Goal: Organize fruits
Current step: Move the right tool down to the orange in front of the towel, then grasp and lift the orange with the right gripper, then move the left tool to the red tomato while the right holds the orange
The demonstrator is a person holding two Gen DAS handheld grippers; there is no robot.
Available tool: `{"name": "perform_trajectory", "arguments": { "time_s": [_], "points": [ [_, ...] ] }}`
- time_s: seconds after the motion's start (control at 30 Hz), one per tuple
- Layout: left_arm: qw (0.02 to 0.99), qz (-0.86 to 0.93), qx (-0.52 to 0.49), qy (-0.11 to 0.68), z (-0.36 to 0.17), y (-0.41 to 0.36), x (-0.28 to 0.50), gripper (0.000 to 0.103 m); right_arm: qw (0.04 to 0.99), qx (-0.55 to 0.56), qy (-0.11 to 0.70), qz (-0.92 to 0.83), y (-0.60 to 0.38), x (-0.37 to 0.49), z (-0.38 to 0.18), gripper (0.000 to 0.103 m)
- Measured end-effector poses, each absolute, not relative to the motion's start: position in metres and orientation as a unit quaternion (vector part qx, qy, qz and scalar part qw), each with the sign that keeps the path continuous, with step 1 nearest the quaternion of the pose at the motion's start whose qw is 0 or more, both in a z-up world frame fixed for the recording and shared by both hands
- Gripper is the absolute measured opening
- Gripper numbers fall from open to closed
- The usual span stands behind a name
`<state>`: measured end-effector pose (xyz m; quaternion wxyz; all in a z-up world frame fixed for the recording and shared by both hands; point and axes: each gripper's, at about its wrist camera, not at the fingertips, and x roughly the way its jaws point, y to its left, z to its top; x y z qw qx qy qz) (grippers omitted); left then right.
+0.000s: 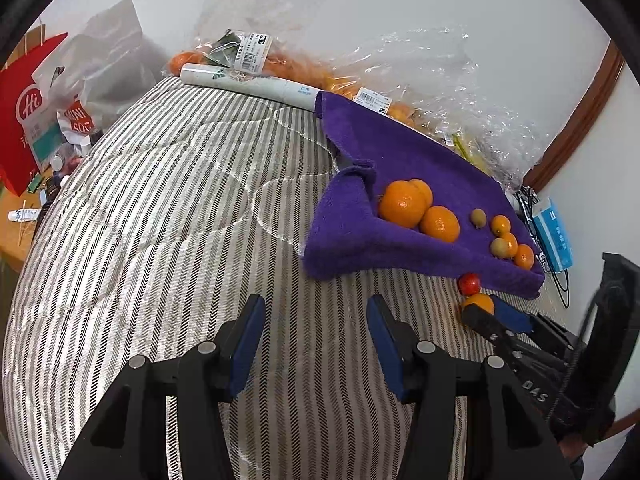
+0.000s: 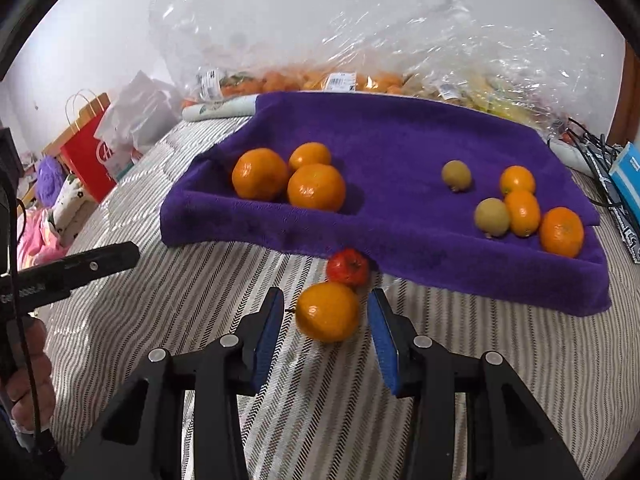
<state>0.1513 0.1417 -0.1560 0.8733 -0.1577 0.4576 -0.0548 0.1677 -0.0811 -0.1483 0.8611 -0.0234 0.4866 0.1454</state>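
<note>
Just off the near edge of the purple towel (image 2: 400, 152), on the striped bed cover (image 2: 168, 288), a loose orange (image 2: 327, 311) lies between the parted pads of the right hand-held gripper (image 2: 326, 336), not yet gripped. A small red fruit (image 2: 347, 267) touches it on the towel side. Already on the towel: three big oranges (image 2: 316, 186) and, apart from them, small orange and green fruits (image 2: 520, 208). Two fruits appear left. Beside the towel, the left hand-held gripper (image 1: 316, 340) hangs open and empty.
</note>
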Motion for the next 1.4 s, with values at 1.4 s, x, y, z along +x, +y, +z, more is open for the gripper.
{"name": "perform_trajectory", "arguments": {
  "time_s": [1.4],
  "points": [
    [0.885, -0.043, -0.023, 0.463, -0.172, 0.001, 0.153, 0.053, 0.897, -0.007, 0.434, 0.080, -0.216, 0.132, -0.127, 0.039]
  ]
}}
